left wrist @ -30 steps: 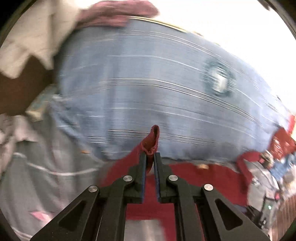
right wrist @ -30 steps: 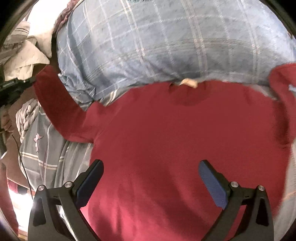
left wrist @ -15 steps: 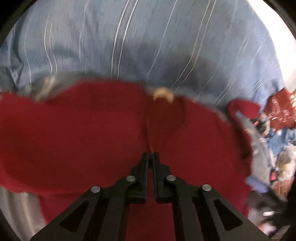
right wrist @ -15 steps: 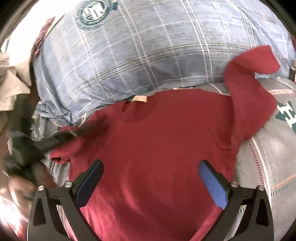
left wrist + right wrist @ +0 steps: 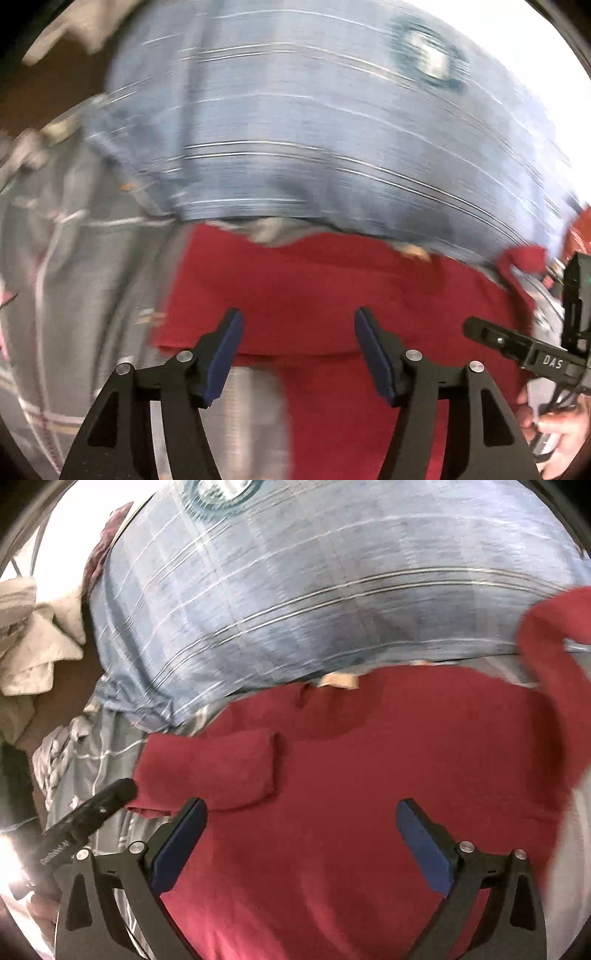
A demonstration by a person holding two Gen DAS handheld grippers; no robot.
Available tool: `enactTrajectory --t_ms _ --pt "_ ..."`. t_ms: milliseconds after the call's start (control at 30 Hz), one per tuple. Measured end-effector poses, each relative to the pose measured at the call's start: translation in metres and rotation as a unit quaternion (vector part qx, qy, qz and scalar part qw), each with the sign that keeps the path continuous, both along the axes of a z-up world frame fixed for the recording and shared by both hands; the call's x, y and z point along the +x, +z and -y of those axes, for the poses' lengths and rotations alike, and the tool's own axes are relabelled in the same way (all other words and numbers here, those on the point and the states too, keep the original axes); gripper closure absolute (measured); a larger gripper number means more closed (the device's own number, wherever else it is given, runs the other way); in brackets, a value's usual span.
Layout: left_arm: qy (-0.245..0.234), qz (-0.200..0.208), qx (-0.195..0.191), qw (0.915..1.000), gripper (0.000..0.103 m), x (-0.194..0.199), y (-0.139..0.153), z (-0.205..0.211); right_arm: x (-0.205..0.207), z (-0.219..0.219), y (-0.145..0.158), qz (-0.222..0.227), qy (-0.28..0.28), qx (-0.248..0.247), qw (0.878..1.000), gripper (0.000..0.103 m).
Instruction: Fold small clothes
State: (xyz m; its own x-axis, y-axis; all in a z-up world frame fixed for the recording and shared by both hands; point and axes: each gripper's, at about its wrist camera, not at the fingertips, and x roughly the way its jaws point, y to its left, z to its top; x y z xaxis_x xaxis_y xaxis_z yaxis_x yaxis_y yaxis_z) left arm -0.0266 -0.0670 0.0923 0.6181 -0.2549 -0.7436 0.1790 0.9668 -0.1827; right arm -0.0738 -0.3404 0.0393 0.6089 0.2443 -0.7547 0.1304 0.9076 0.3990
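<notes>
The shirt (image 5: 369,775) lies flat on the bedsheet (image 5: 74,295), its collar end toward the pillow (image 5: 295,590), which sits directly behind it. One sleeve (image 5: 214,768) is folded inward onto the shirt body at left; the other sleeve (image 5: 546,635) extends up at right, against the pillow. A crumpled cloth (image 5: 33,642) lies left of the pillow.

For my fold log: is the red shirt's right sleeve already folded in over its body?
No: the right sleeve of the red shirt trails outward against the blue pillow.
</notes>
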Motion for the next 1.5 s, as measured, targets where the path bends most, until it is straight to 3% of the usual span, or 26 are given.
enactTrajectory --t_ms 67,167,233,333,367,433,467,500,600,700,833,1000,1133,1233,1267,1300,1333,1400,1500 --pt "0.043 -0.004 -0.002 0.9991 0.041 0.007 -0.016 -0.017 0.017 -0.016 -0.007 -0.005 0.022 -0.014 1.000 0.011" --pt "0.101 -0.026 -0.036 0.9939 0.042 0.027 -0.040 -0.050 0.047 -0.034 -0.022 -0.018 0.040 -0.041 0.998 0.017" --pt "0.129 -0.037 -0.058 0.9893 0.042 0.037 -0.045 -0.069 0.067 -0.040 -0.035 -0.034 0.041 -0.054 0.997 0.030" --pt "0.163 -0.024 -0.082 0.9829 0.042 0.044 -0.042 -0.087 0.083 -0.054 -0.040 -0.008 0.052 -0.083 0.995 0.051" --pt "0.166 -0.021 -0.085 0.9822 0.042 0.042 -0.043 -0.091 0.086 -0.059 -0.042 -0.013 0.060 -0.085 0.994 0.069" --pt "0.168 -0.015 -0.079 0.9824 0.042 0.047 -0.043 -0.093 0.089 -0.067 -0.040 -0.012 0.067 -0.107 0.992 0.078" --pt "0.169 -0.013 -0.074 0.9827 0.042 0.050 -0.045 -0.090 0.088 -0.070 -0.036 -0.009 0.077 -0.111 0.991 0.095" --pt "0.170 -0.012 -0.071 0.9829 0.042 0.054 -0.047 -0.089 0.086 -0.071 -0.030 -0.002 0.081 -0.116 0.990 0.098" --pt "0.163 -0.012 -0.074 0.9838 0.042 0.051 -0.045 -0.081 0.068 -0.065 0.002 0.038 0.081 -0.118 0.989 0.098" --pt "0.151 -0.010 -0.067 0.9862 0.042 0.022 -0.030 -0.083 0.046 -0.047 0.035 0.074 0.064 -0.126 0.987 0.098" --pt "0.123 -0.007 -0.058 0.9908 0.042 0.011 -0.027 -0.072 0.023 -0.014 0.055 0.083 0.024 -0.141 0.986 0.098" --pt "0.077 -0.006 -0.036 0.9963 0.041 0.004 -0.027 -0.051 0.013 0.031 0.039 0.041 -0.050 -0.170 0.983 0.098" --pt "0.053 -0.018 -0.015 0.9983 0.041 0.005 -0.035 -0.033 0.023 0.052 0.004 -0.012 -0.079 -0.169 0.982 0.098" --pt "0.043 -0.022 -0.013 0.9987 0.041 0.005 -0.038 -0.026 0.023 0.057 -0.008 -0.033 -0.095 -0.141 0.985 0.089" --pt "0.042 -0.019 -0.014 0.9988 0.041 0.004 -0.036 -0.026 0.021 0.059 -0.007 -0.034 -0.108 -0.133 0.985 0.076" --pt "0.041 -0.015 -0.017 0.9989 0.041 0.004 -0.035 -0.026 0.018 0.060 -0.003 -0.027 -0.122 -0.124 0.984 0.054" --pt "0.040 -0.010 -0.024 0.9989 0.041 0.004 -0.033 -0.026 0.015 0.061 0.004 -0.015 -0.131 -0.118 0.984 0.046" --pt "0.038 -0.003 -0.046 0.9982 0.041 0.005 -0.030 -0.028 0.011 0.047 0.017 0.015 -0.121 -0.111 0.986 0.042" --pt "0.035 0.001 -0.066 0.9972 0.041 0.006 -0.028 -0.031 0.022 0.003 0.026 0.029 -0.021 -0.099 0.994 0.042"
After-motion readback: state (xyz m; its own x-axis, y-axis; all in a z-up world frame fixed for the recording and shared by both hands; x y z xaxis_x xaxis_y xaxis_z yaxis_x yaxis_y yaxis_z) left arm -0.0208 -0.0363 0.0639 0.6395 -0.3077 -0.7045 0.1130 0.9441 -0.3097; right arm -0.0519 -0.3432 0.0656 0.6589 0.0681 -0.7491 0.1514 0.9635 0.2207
